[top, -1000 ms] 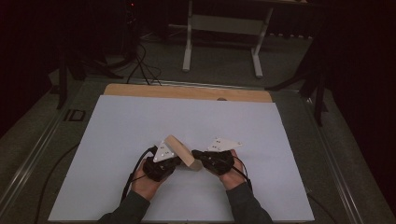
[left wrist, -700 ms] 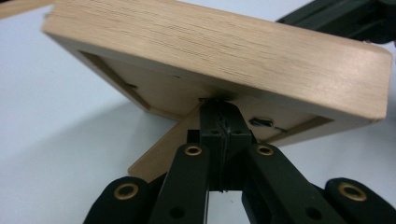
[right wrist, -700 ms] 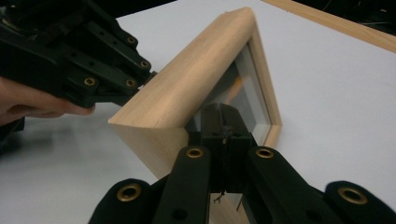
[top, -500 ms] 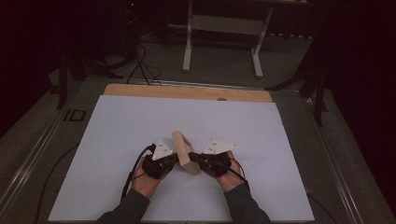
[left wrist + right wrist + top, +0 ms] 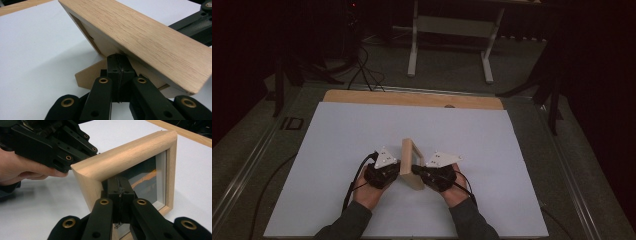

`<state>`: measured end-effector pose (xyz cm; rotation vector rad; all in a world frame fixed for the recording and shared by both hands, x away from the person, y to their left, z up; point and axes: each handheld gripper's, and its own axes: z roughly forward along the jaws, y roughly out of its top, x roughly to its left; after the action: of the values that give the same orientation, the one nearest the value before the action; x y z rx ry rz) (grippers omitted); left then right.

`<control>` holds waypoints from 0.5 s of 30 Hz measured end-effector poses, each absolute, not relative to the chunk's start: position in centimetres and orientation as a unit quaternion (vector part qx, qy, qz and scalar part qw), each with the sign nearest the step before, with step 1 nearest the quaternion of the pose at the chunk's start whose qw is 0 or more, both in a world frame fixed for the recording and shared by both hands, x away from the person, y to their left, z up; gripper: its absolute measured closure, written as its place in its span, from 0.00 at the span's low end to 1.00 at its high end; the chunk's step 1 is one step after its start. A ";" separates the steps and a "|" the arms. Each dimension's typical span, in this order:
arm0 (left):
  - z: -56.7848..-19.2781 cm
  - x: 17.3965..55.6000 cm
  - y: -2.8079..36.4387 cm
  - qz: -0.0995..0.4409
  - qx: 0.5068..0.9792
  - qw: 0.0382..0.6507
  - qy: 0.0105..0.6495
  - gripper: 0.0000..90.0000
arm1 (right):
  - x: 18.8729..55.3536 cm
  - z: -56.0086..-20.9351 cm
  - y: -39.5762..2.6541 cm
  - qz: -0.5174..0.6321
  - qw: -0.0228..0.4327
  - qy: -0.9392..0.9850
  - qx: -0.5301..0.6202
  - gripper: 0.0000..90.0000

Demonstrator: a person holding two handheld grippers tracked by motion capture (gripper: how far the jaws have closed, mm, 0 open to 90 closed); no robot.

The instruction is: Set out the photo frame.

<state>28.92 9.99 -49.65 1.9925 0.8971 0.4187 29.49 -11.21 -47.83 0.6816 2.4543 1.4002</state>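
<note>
A light wooden picture frame (image 5: 411, 161) stands on edge on the white sheet, between my two grippers. My left gripper (image 5: 398, 172) is shut, and its tips rest against the frame's back (image 5: 140, 32), just above a folded-out cardboard stand flap (image 5: 88, 76). My right gripper (image 5: 418, 173) is shut too, its closed tips (image 5: 120, 185) pressed on the glass front (image 5: 147, 180). In the right gripper view the left gripper (image 5: 50, 142) and its hand sit behind the frame's (image 5: 125, 157) far corner. Nothing lies between either pair of jaws.
The white sheet (image 5: 337, 145) covers most of a wooden tabletop, whose bare edge (image 5: 412, 99) runs along the far side. Beyond it stand a metal frame's legs (image 5: 413, 55) and cables (image 5: 362, 65) on the dark floor. Black cables trail from both grippers toward the person.
The frame has been tipped up from a leaning, angled pose to standing nearly upright on its edge. Both hands stayed close on either side of it.
</note>
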 end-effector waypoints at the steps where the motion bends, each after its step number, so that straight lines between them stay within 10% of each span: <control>1: -49.7 28.9 10.0 0.169 0.803 0.443 0.361 0.99 | 29.5 -47.8 -11.2 0.479 0.118 0.838 0.233 1.00; 15: -48.9 28.9 11.7 0.171 0.786 0.450 0.388 0.80 | 29.5 -47.6 -11.5 0.466 0.152 0.840 0.233 0.92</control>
<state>28.85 11.68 -48.95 1.9425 0.9587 0.4234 29.52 -11.48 -47.58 0.6677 2.4103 1.3363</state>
